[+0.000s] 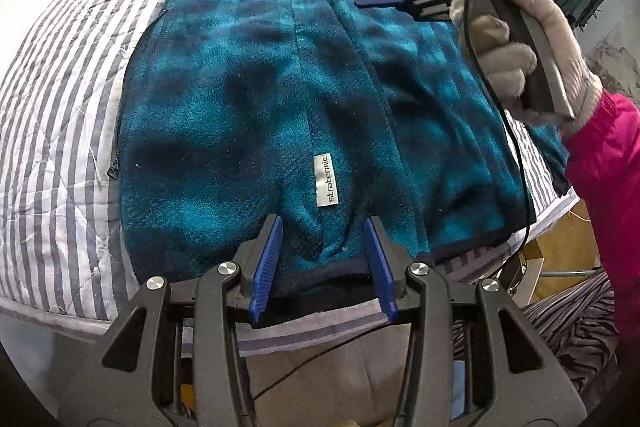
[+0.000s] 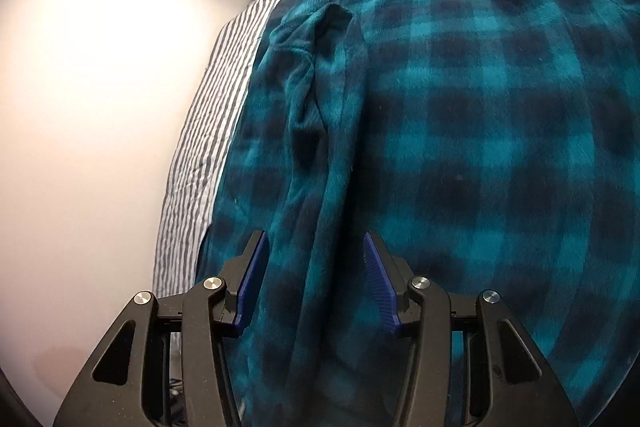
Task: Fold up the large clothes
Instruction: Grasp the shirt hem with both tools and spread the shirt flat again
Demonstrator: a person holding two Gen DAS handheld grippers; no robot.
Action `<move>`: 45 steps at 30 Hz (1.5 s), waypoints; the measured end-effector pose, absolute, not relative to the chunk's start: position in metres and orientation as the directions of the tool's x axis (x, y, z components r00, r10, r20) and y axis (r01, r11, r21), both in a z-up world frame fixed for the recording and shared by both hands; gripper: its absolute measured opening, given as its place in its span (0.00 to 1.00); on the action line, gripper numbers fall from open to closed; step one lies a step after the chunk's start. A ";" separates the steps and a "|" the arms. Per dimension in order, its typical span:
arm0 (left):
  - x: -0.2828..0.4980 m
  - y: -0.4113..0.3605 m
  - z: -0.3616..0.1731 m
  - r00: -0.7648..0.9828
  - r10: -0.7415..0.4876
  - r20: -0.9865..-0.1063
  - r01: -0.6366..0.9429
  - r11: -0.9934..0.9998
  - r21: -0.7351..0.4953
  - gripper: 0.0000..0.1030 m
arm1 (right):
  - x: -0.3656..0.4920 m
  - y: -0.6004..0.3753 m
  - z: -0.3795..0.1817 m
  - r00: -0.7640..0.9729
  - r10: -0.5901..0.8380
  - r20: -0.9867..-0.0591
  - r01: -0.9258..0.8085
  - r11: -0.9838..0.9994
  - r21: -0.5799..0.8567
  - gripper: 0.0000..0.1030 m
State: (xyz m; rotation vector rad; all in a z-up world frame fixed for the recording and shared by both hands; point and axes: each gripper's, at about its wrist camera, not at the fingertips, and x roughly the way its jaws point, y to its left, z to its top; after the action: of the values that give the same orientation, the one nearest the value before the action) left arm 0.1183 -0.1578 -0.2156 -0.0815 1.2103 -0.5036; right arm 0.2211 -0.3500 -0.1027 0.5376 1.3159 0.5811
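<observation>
Teal plaid fleece (image 1: 248, 99) on striped bedding (image 1: 52, 131)

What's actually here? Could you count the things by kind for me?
Fleece jackets: 1, teal plaid fleece
Striped quilts: 1, quilt
Hand-held grippers: 2, left gripper and right gripper, both open
Gloved hands: 1, glove
Total: 5

Fleece jacket (image 1: 248, 115) spread on the bed (image 1: 60, 107), left claw (image 1: 324, 227) over its near hem
</observation>
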 end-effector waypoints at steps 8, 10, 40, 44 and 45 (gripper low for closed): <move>0.121 -0.103 -0.189 0.343 -0.421 -0.840 0.221 0.905 -0.363 0.42 | 0.206 -0.338 -0.126 0.061 0.723 -0.688 -0.062 0.691 0.720 0.48; 0.128 -0.085 -0.190 0.366 -0.404 -0.838 0.172 0.915 -0.366 0.42 | 0.185 -0.343 -0.126 0.036 0.759 -0.650 -0.050 0.651 0.758 0.48; 0.133 -0.167 -0.154 0.361 -0.512 -0.779 0.356 0.848 -0.392 0.42 | 0.048 -0.464 -0.017 0.364 0.570 -0.737 -0.200 0.821 0.535 0.28; 0.135 -0.197 -0.147 0.315 -0.531 -0.787 0.415 0.823 -0.389 0.43 | 0.027 -0.535 0.001 0.433 0.474 -0.767 -0.141 0.876 0.462 0.38; 0.134 -0.202 -0.146 0.307 -0.535 -0.787 0.423 0.818 -0.390 0.47 | 0.024 -0.545 0.004 0.434 0.454 -0.778 -0.122 0.885 0.449 0.38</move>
State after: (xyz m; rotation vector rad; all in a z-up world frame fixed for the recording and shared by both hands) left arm 0.1339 -0.2015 -0.1463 -0.1175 1.0874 -0.6353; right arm 0.0244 -0.5450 0.0039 0.3498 1.0667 0.3682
